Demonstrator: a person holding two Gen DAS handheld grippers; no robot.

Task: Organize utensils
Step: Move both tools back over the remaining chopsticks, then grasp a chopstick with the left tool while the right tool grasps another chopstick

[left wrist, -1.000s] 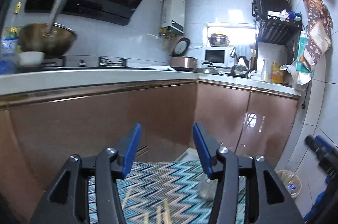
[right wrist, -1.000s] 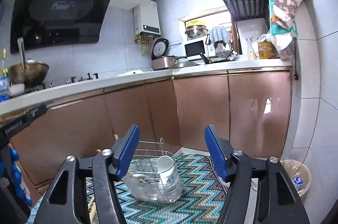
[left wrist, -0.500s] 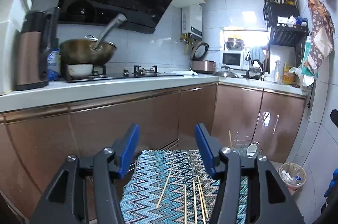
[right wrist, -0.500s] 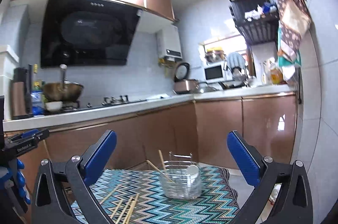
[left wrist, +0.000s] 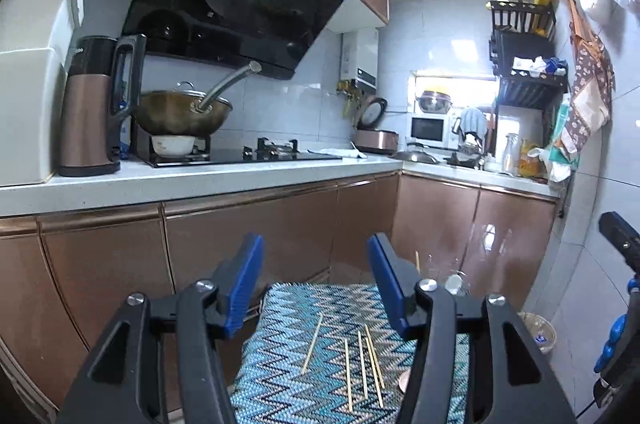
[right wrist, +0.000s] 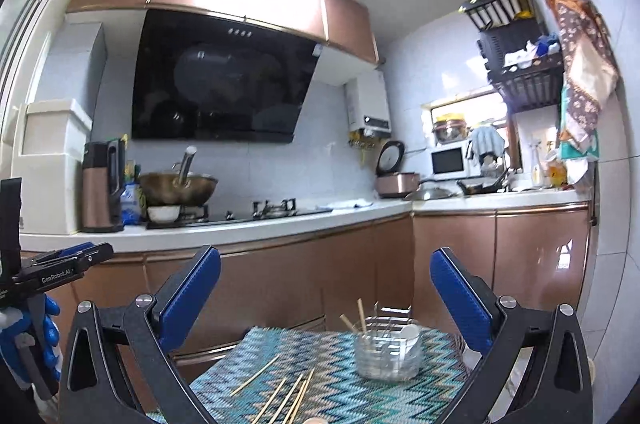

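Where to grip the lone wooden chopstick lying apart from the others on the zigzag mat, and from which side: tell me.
Grip the lone wooden chopstick near mid-length, coming from above with the fingers closing across its width. It lies flat on the zigzag mat, clear of the other chopsticks, so a top-down pinch probably fits. The open left gripper seems nearest.

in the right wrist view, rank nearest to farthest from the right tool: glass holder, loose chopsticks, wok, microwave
From the right tool:
1. Loose chopsticks, on the mat just below, slightly left.
2. Glass holder, farther along the mat, right.
3. Wok, on the stove, left.
4. Microwave, back corner, right.
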